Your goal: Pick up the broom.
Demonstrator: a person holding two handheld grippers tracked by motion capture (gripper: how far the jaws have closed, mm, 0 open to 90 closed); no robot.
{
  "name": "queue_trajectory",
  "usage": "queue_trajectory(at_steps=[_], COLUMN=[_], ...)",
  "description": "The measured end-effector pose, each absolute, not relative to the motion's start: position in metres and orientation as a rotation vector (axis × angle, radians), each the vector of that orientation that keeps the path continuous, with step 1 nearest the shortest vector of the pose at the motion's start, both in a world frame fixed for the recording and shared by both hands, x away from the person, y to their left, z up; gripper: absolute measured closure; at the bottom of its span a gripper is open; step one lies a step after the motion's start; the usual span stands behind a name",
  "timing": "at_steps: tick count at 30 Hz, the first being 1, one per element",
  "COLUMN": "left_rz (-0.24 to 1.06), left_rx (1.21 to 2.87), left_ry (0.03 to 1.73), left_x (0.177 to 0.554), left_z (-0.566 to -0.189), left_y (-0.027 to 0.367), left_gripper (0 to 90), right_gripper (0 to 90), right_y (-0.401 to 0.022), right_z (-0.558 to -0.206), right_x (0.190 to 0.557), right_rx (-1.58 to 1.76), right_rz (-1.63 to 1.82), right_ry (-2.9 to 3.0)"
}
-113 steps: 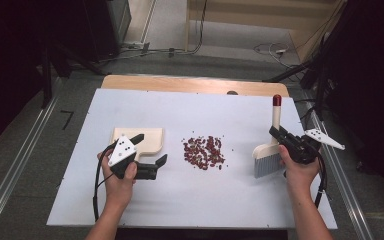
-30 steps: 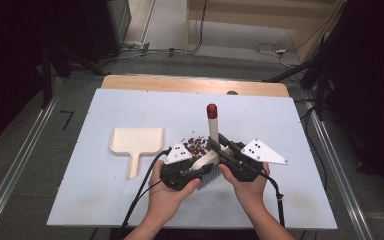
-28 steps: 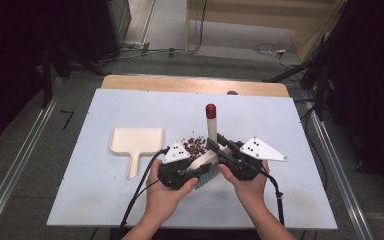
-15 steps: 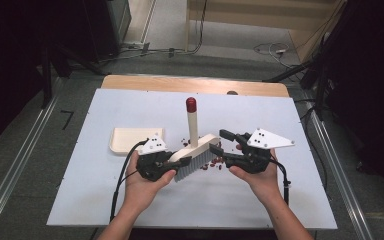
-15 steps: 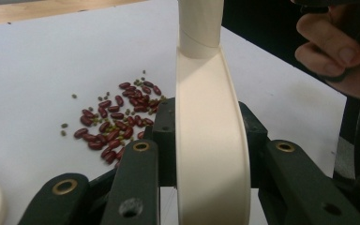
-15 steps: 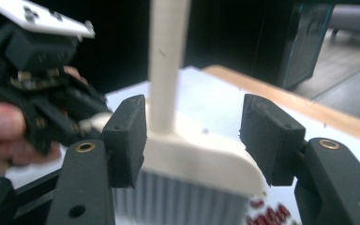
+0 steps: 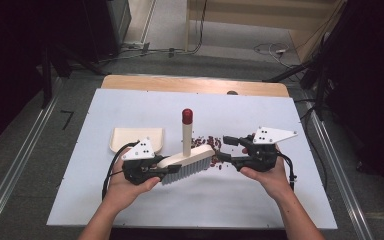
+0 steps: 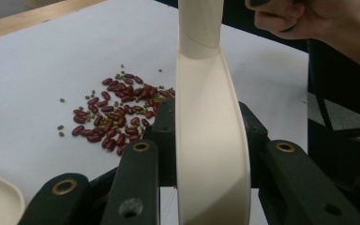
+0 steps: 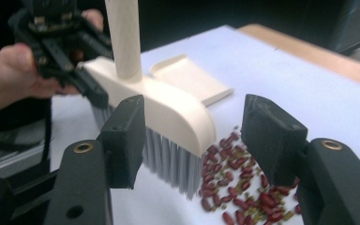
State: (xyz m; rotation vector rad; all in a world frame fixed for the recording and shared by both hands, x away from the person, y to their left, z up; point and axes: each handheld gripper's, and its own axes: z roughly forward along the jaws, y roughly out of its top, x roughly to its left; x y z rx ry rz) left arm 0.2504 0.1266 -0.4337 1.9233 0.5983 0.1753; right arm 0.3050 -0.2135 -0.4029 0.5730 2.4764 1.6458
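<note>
Brush (image 7: 190,160): cream head with pale bristles pointing down at the white table top (image 7: 130,107); handle stands up, red cap at the top. It sits near the middle of the board, between the two hands.
Left gripper (image 7: 166,171): jaws clamped on one end of the brush head; in the left gripper view the cream head (image 8: 211,154) fills the gap between the black jaws, pads pressed against both flanks.
Right gripper (image 7: 226,150): jaws spread wide, having just been opening; nothing between them. In the right gripper view the free end of the brush (image 9: 168,112) shows beyond the gap, not touched by either jaw.
Beans (image 7: 207,145): loose pile of dark red beans with small green ones mixed in, on the table just behind and right of the brush head; bristle tips stand at the pile's edge (image 9: 234,187).
Dustpan (image 7: 130,137): cream, lying flat on the table left of the brush, near the left hand (image 7: 127,185), apart from the beans.
Right hand (image 7: 270,172): holds its gripper right of the pile, jaws pointing left toward the brush.
</note>
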Motion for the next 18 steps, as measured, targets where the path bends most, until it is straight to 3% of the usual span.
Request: queue_trajectory(at_steps=[8, 18], left_rz=[0.096, 0.015], left_rx=[1.955, 2.002], left_ry=[0.491, 0.367], left_x=[0.250, 0.244], left_z=[-0.434, -0.435], left_y=[0.130, 0.119], left_gripper=[68.4, 68.4], right_gripper=[37.0, 42.9], right_y=[-0.203, -0.190], right_z=[-0.410, -0.418], right_x=[0.304, 0.298], right_rx=[0.444, 0.266], right_rz=[1.629, 1.604], right_ry=[2.659, 2.848])
